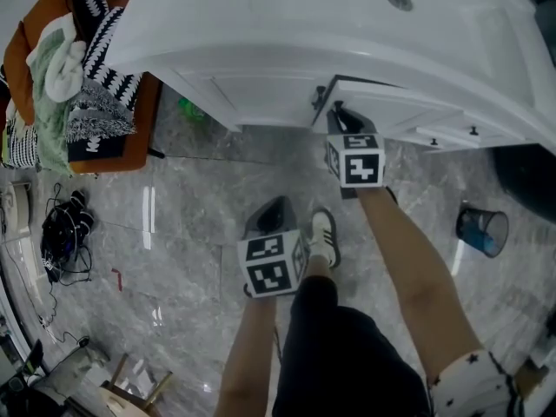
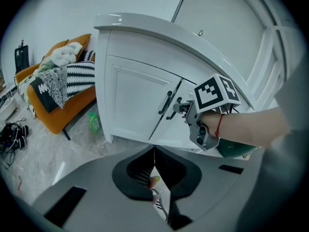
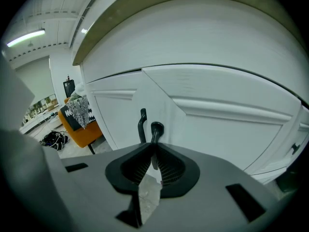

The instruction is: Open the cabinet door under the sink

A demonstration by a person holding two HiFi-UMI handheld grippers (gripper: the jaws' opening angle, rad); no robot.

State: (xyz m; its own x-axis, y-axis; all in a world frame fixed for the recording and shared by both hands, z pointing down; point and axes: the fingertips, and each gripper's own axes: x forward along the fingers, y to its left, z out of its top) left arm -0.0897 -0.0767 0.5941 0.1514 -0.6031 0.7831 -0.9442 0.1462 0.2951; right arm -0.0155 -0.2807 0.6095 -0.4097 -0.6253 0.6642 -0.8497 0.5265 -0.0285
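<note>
Cabinet door (image 3: 227, 129): white panelled door, the right one of a pair, on the white vanity cabinet (image 1: 261, 24) under the sink. Its free edge seems to stand slightly proud of the left door, so it is probably just cracked open.
Handle (image 3: 155, 129): black metal bar handle at the door's meeting edge, long axis upright. The left door's matching black handle (image 3: 142, 124) sits just beside it at 9 o'clock.
Right gripper (image 1: 341, 115): grey hand-held two-jaw gripper with a marker cube. Its jaws are clamped on the handle's lower part, and it points forward and down at the door.
Left gripper (image 1: 271, 208): same make. Its jaws are pressed together on nothing, and it hangs over the grey marble floor (image 1: 191, 198), well apart from the cabinet.
Key relation: in the head view the door lies at 12 o'clock from the right gripper, joined to it through the handle. The left gripper sits at 7 o'clock from the right one, so the right hand is much the nearer.
Coming move (judgement): pull toward 6 o'clock, curving with the door's swing about hinges presumably on its far edge.
Risk (judgement): the pads may slide along the upright bar if the pull goes off square.
</note>
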